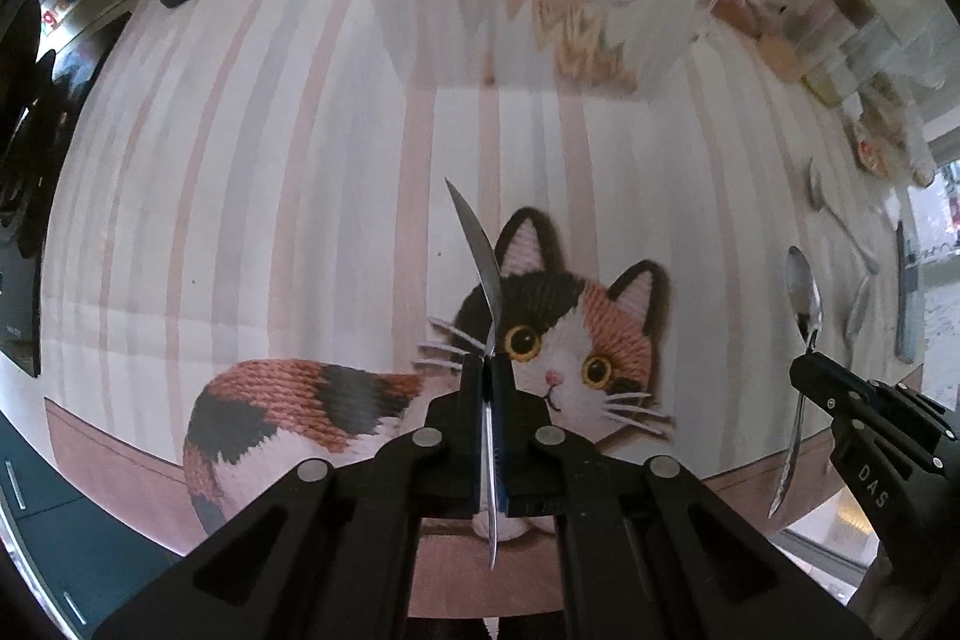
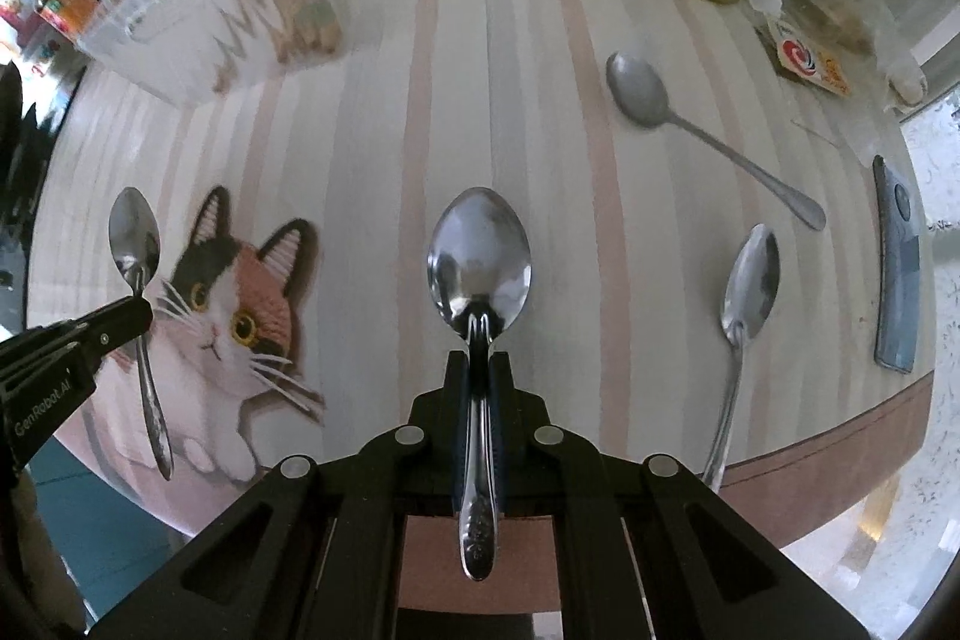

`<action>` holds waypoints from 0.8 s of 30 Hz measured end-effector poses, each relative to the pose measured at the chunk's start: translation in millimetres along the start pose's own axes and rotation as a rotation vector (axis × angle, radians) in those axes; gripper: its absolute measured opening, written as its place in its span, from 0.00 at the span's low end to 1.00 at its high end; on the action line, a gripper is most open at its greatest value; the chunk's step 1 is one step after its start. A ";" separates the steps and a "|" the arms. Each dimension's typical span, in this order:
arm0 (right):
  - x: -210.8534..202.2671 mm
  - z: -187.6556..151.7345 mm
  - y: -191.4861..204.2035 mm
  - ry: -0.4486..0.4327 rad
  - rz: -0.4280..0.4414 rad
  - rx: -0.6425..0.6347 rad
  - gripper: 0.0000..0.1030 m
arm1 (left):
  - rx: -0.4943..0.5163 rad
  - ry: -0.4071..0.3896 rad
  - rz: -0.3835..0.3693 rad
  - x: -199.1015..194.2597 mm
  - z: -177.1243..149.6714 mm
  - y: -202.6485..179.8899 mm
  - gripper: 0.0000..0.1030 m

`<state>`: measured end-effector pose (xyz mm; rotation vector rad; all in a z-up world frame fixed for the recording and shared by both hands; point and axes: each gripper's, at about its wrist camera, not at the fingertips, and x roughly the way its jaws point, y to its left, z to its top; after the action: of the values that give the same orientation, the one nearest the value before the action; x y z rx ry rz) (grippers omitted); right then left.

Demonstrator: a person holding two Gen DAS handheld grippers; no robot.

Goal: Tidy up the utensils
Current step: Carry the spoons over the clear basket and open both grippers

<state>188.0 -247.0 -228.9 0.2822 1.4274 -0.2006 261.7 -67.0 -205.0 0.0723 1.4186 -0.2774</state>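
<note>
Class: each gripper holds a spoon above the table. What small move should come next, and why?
Probably carry both toward the clear holder at the back. The left gripper and right gripper are each shut on a spoon, lifted, while two more spoons lie on the table.

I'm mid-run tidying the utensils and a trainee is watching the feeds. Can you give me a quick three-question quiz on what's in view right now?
1. True or false: each claw is shut on a spoon.
2. How many spoons lie loose on the tablecloth in the right wrist view? A) one B) two C) four
3. Fill in: the picture printed on the cloth is a ____.

Key:
1. True: the left claw clamps one spoon seen edge-on, the right claw another spoon.
2. B: a matte spoon and a shiny spoon.
3. Cat.
</note>
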 end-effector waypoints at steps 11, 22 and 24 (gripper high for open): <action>-56.4 7.3 -10.6 -0.088 0.083 0.034 0.07 | -0.063 -0.122 -0.052 -71.3 5.2 17.7 0.00; -109.4 99.9 18.7 -0.207 0.263 0.026 0.07 | -0.066 -0.289 -0.171 -144.0 106.9 4.7 0.00; -115.6 131.0 28.0 -0.235 0.274 0.014 0.07 | -0.063 -0.296 -0.176 -143.9 136.5 3.4 0.00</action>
<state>304.5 -264.6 -96.9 0.4469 1.1415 -0.0185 376.0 -71.8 -43.0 -0.1412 1.1394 -0.3724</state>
